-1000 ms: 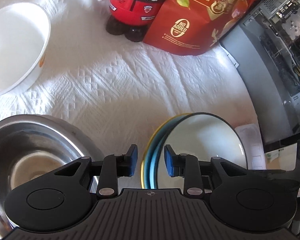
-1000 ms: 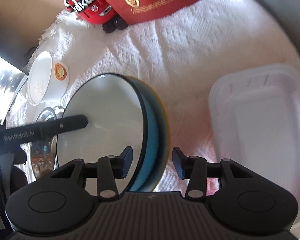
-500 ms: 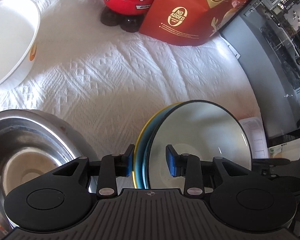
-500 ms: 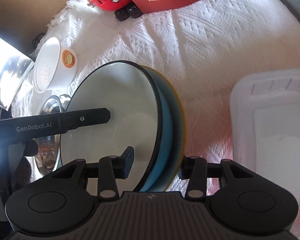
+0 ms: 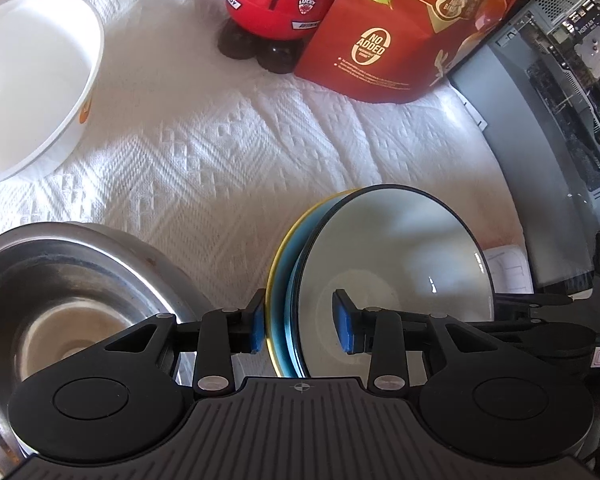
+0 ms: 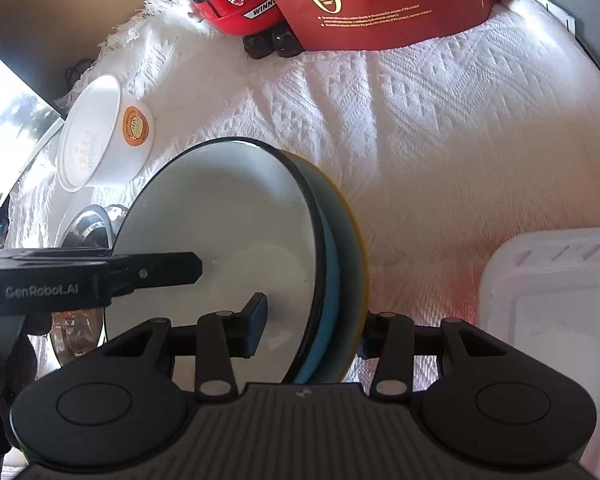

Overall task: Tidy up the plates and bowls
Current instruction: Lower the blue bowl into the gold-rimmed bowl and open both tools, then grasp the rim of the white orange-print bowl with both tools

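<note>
Plates (image 6: 236, 248) on edge could topple: right gripper (image 6: 312, 330) clamps all 3, left gripper's (image 5: 300, 324) fingers just opened, one pad clear.

The plates (image 6: 228, 240) stand on edge as one stack near the middle of the counter (image 6: 440, 128), between the two tongs. The left tongs (image 5: 300, 328) straddle the stack's edge; the right tongs (image 6: 312, 328) straddle the stack from the opposite side. Seen from the right wrist, the steel bowl (image 5: 60, 304) lies left of the stack, partly hidden behind it. The bowl (image 6: 96, 136) sits behind the steel bowl, further left. The tub (image 6: 552, 312) lies right of the stack, apart from it. At the far edge the figure (image 5: 276, 8) stands left of the bag (image 5: 400, 32), apparently touching it.
</note>
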